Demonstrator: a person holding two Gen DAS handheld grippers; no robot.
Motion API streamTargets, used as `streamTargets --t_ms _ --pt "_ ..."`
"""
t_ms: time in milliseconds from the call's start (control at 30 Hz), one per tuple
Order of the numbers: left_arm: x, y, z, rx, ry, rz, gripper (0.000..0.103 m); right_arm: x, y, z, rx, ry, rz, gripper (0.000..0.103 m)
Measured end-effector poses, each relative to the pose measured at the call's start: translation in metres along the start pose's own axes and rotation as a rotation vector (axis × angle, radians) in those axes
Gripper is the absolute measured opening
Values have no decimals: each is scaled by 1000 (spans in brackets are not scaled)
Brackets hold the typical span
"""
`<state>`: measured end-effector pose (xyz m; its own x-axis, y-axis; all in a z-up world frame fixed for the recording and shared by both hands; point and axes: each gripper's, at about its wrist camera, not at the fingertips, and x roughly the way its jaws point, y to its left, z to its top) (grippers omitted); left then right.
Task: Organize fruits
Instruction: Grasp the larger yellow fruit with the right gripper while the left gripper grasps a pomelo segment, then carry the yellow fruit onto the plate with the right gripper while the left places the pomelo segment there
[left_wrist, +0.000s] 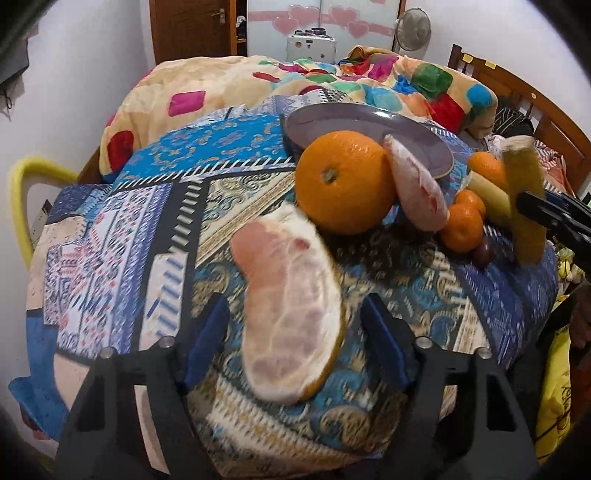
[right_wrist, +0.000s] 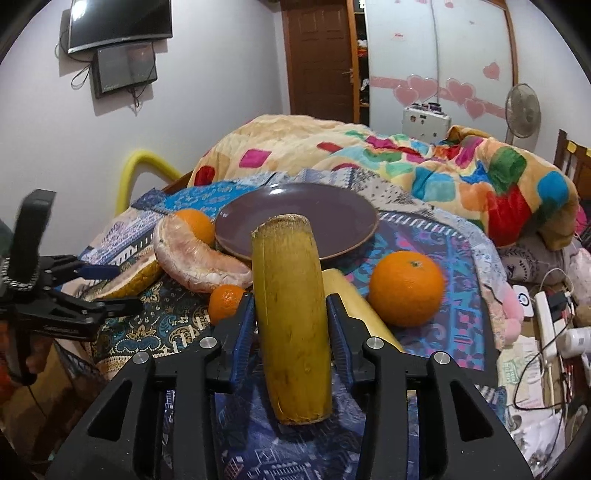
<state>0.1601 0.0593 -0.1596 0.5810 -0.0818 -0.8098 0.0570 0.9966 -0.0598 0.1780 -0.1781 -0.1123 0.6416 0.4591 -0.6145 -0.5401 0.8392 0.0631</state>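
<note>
A patchwork blue-patterned cloth (right_wrist: 436, 236) covers the surface, and a fleecy cream blanket with coloured squares (left_wrist: 207, 92) is heaped behind it. On the cloth sits a round, glossy purple-brown plate (right_wrist: 295, 218), with nothing on it.

The left gripper (left_wrist: 295, 328) has its blue-padded fingers (left_wrist: 210, 332) spread wide on either side of a large pale-pink peeled pomelo wedge with yellow rind (left_wrist: 291, 317), clear of both faces. The wedge lies on the cloth, just in front of a big round orange (left_wrist: 343, 181).

A second curved pink pomelo segment (right_wrist: 195, 258) leans against the near-left rim of the plate.

The right gripper (right_wrist: 291, 325) is clamped on a stubby yellow banana piece with cut ends (right_wrist: 288, 317), its fingers pressing both sides. The piece points toward the plate, its far end overlapping the near rim in the right wrist view.

Another large orange (right_wrist: 406, 293) rests to the right of the gripper, and a small tangerine (right_wrist: 226, 301) lies just beside the left finger.
</note>
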Motion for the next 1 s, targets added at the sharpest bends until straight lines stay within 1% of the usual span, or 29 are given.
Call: streamTargets --t_ms 67,200,300,400,567,733,833,1000 --pt "3 0 5 -3 1 -5 64 -7 -3 2 7 -18 -9 35" --pt "6 3 11 -19 0 12 52 -16 -7 5 15 -45 -20 34" --pt "5 8 12 -25 6 -3 50 -19 -9 7 20 -55 -21 34" --pt "-3 11 13 -33 -4 0 50 -20 -10 8 20 -59 -27 34" --pt "-35 10 20 -20 -96 14 49 -29 -13 11 27 -79 -28 34" --pt "-60 6 40 -7 -177 17 49 -38 -15 22 15 -112 -37 34" --pt "-67 5 54 -3 -214 17 49 -41 -14 31 1 -137 -55 34" --pt "-67 0 76 -3 -249 9 49 -41 -16 49 -15 -169 -66 34"
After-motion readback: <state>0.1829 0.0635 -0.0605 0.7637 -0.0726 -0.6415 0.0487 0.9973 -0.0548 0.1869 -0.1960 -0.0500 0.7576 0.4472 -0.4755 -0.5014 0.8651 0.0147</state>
